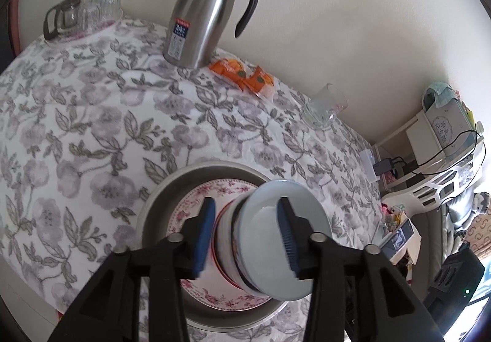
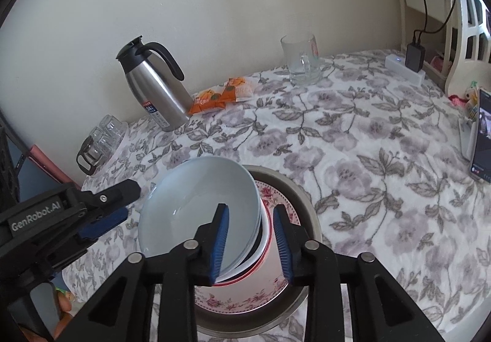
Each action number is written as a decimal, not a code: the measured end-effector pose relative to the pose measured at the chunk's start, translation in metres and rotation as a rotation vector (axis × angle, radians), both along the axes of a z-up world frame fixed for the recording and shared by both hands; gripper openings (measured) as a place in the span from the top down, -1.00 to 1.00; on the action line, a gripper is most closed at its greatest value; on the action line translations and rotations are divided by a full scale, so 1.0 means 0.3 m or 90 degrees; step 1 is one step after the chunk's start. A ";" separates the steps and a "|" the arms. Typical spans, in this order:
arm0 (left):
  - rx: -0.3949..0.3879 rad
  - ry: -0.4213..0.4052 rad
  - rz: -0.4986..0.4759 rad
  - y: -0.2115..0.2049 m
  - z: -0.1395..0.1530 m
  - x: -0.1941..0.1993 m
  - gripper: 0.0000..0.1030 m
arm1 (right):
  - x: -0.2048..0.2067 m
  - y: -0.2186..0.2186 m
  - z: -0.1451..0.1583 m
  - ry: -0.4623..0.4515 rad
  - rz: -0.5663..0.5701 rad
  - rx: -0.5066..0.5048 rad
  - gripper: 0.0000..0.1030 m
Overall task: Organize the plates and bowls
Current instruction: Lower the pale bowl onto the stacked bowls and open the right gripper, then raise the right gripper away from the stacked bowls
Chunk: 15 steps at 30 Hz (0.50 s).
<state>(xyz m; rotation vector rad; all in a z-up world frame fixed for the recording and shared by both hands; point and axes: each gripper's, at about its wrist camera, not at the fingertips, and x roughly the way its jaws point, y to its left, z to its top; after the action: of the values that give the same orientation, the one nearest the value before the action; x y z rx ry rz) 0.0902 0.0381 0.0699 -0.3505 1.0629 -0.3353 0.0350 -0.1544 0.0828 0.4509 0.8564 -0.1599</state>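
**Bowls stacked on the floral plate, both grippers loosened around them**

Here, a stack of bowls sits on a pink-flowered plate, and the plate lies inside a shallow metal basin on the table's floral cloth. The top bowl is pale blue-grey and tilts over the bowls beneath, one of which shows a red rim.

The left gripper straddles the stack with its jaws partly open. Its blue pads stand on either side of the bowls; the right pad crosses in front of the top bowl's face, and I cannot tell whether either pad touches it. The right gripper is likewise partly open. Its left pad stands in front of the tilted bowl's inside, its right pad beside the outer wall of the lower bowls, with a visible gap there. In the right wrist view the left gripper reaches in from the left, its tips just beside the top bowl's rim.

Along the wall stand a steel thermos jug with a black handle, orange snack packets beside it, and a clear glass mug farther right. A cluster of upturned glasses sits at the far left corner. A white power strip with a black charger lies near the table's right edge, and a phone stands propped there.
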 end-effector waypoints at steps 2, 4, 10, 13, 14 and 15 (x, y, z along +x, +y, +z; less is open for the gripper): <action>0.016 0.000 0.008 0.004 0.001 0.000 -0.10 | 0.001 0.001 -0.001 0.001 -0.004 -0.010 -0.09; 0.042 0.003 0.018 0.005 -0.007 0.005 -0.15 | 0.003 0.000 -0.004 0.003 -0.007 -0.016 -0.17; 0.110 0.004 0.047 0.018 -0.031 0.014 -0.56 | 0.009 -0.009 -0.022 0.014 -0.011 -0.023 -0.40; 0.139 -0.006 0.059 0.025 -0.036 0.013 -0.63 | 0.011 -0.008 -0.026 0.018 -0.010 -0.032 -0.55; 0.151 -0.007 0.061 0.027 -0.040 0.014 -0.64 | 0.012 -0.008 -0.027 0.018 -0.010 -0.034 -0.61; 0.161 -0.006 0.063 0.026 -0.043 0.017 -0.64 | 0.013 -0.007 -0.028 0.019 -0.010 -0.037 -0.67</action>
<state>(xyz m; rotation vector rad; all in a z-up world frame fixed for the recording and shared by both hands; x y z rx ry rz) 0.0952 0.0460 0.0571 -0.1735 1.0603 -0.1116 0.0388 -0.1566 0.0745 0.4023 0.8750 -0.2050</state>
